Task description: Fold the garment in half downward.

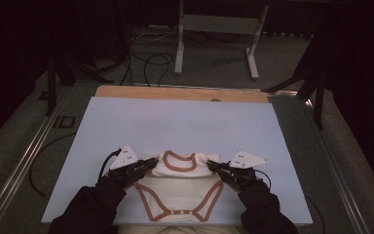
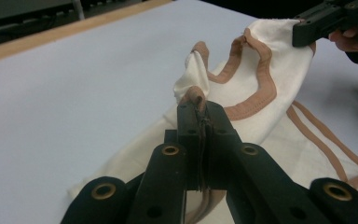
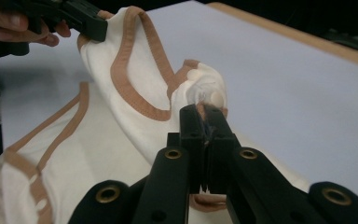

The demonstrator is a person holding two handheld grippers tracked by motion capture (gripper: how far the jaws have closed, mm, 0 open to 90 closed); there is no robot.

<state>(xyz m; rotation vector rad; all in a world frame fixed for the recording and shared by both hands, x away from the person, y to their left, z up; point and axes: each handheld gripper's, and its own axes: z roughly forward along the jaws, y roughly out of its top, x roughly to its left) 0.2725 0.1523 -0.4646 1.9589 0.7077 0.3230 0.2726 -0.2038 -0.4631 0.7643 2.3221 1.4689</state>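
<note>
Bodysuit shoulders inside both clamped grippers

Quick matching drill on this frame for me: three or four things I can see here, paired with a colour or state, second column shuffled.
Things:
1. left gripper
2. bodysuit
3. table cover
4. neck trim

States or colours:
A. pale blue, flat
B. shut on a shoulder edge
C. tan band
D. cream, top end lifted between right gripper and the left one

Pairs: 1-B, 2-D, 3-A, 4-C
</note>
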